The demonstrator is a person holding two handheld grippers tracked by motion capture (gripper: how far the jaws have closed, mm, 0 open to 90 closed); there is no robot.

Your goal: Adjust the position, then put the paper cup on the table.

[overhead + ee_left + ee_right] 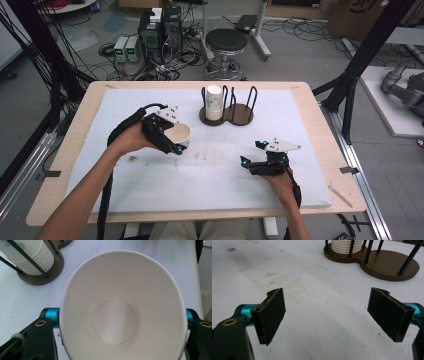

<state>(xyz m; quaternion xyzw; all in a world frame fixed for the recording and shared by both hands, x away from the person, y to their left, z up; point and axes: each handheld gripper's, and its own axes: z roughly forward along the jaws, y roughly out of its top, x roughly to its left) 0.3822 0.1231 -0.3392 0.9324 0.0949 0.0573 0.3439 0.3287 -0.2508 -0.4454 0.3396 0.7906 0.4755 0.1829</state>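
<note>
High view showed the left tool [172, 141] clamped on a paper cup [178, 134] above the counter [150, 185] — near the cup rack [227, 114]; the right tool [252, 156] rested apart, jaws wide, holding nothing.

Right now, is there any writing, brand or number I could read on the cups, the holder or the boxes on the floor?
None can be read.
Stack of cups: coloured marks, too small to read.
Held cup: plain inside, no print.
Cardboard box: dark print, cut off and blurred.
Cup holder: no lettering.
</note>
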